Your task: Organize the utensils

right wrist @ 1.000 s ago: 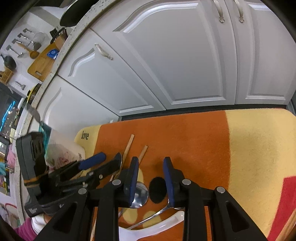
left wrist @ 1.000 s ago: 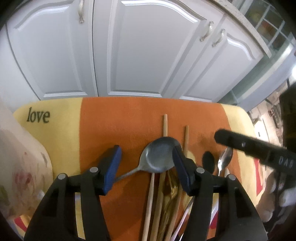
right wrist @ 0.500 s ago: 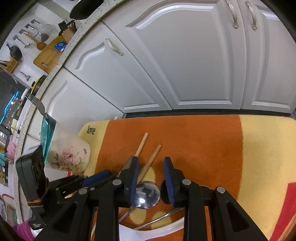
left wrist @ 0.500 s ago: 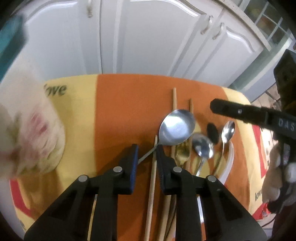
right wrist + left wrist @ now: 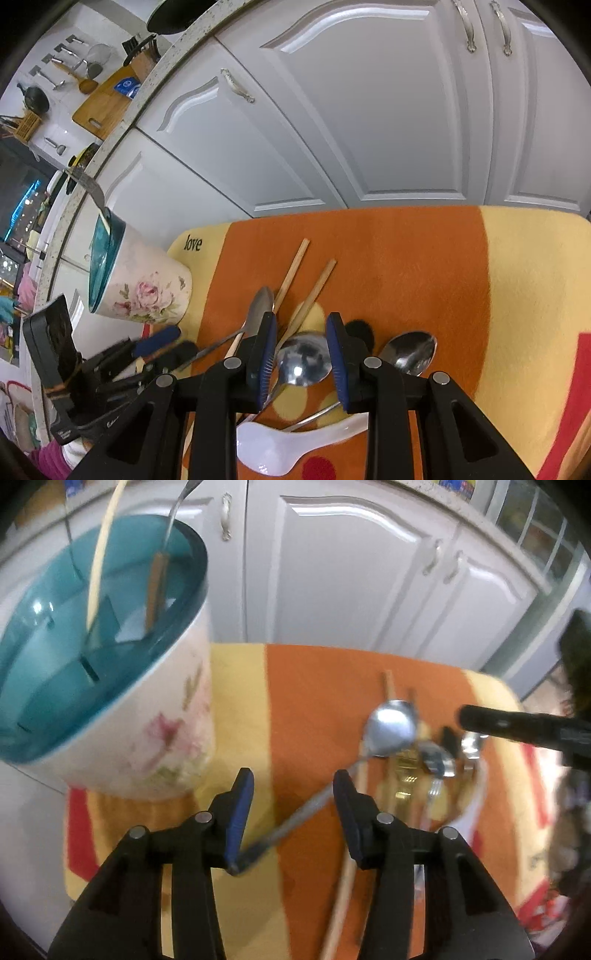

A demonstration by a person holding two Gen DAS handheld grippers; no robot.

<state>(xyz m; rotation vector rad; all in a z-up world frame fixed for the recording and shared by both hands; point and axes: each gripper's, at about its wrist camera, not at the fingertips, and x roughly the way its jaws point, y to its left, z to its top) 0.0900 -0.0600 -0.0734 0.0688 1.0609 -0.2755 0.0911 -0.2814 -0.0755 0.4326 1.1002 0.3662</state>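
Left tongs (image 5: pixel 291 805) opening, jaws wide apart. Handle of the large steel spoon (image 5: pixel 391 727) runs slantwise between them; its end lies against the left blue pad, the right pad stands clear. Frame is blurred here, so whether the pad still bears on the handle is hard to say.

Landmark: the floral holder (image 5: pixel 147 716), teal inside, upright on the orange-and-yellow mat (image 5: pixel 406 258) that covers the surface. A pale stick and a wood-handled utensil (image 5: pixel 157 579) already stand in the holder.

Spoon bowl lies well to the right of the holder, over the wooden chopsticks (image 5: pixel 295 269). Farther from the holder: a smaller steel spoon (image 5: pixel 304 358), another spoon (image 5: pixel 410 352), and nearest the camera a white ladle-spoon (image 5: pixel 280 450). A gold utensil (image 5: pixel 404 771) sits among the pile in the left view.

Right tongs (image 5: pixel 301 360) narrow, holding nothing; the smaller spoon's bowl shows in the gap below them, not pinched. They hover over the pile, on the far side from the holder.

White cabinet doors (image 5: pixel 388 110) behind the mat.
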